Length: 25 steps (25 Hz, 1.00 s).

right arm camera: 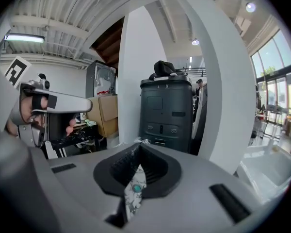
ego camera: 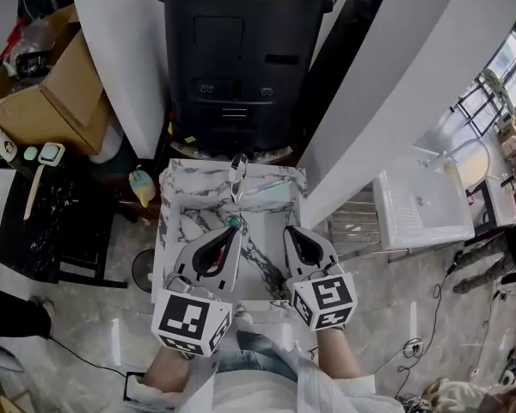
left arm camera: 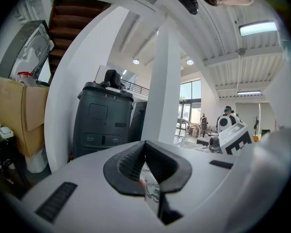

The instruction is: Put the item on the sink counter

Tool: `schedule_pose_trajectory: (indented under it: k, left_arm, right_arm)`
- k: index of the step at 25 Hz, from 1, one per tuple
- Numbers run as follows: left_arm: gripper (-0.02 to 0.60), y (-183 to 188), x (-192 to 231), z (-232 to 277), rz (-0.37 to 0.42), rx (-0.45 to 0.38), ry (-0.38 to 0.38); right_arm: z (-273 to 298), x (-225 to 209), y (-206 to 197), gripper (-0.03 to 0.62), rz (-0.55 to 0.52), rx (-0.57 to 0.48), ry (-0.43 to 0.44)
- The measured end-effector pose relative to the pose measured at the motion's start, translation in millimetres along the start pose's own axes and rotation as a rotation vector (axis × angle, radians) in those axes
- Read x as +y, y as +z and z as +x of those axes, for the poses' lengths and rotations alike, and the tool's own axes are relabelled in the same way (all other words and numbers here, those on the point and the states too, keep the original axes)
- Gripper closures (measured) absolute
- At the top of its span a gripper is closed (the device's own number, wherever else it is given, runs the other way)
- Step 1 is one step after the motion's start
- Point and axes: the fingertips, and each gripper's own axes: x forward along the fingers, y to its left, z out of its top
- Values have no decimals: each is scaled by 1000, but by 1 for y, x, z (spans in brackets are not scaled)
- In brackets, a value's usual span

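**Both grippers closed over the marble sink, nothing held**

We hold both grippers above the marble sink counter (ego camera: 167, 231), on the side of it away from its faucet (ego camera: 238, 175). The left gripper (ego camera: 230, 231) hangs over the middle of the counter's basin. Its dark pads (left arm camera: 128, 165) are pressed together at the tips and nothing is caught between them. Only a sliver of marble shows through the slit behind the tips, with a pinkish fleck at its edge that we cannot identify.

The right gripper (ego camera: 286, 231) hangs over the counter just beside the left one, on the right. Its pads (right arm camera: 120, 169) are likewise closed on nothing. Through their slit we see marble and a teal dot.

That dot is the small teal piece (ego camera: 233, 222), which sits low in the counter's basin between the faucet and the left fingertips. From the head view it lies right at those tips, but it is outside both pairs of fingers. We cannot tell whether it is the item or part of the basin.

Beyond the counter, past the faucet, stands a tall black bin (ego camera: 241, 58).
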Motion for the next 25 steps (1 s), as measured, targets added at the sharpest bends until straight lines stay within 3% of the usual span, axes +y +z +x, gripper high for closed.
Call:
schedule_pose_trajectory:
  k: [12, 25]
  left_arm:
    - [566, -4, 27, 27, -19, 25, 1]
    - [566, -38, 61, 44, -45, 77, 24]
  right_arm:
    - [45, -13, 0, 585, -22, 46, 13]
    - [112, -25, -17, 583, -156, 141, 134]
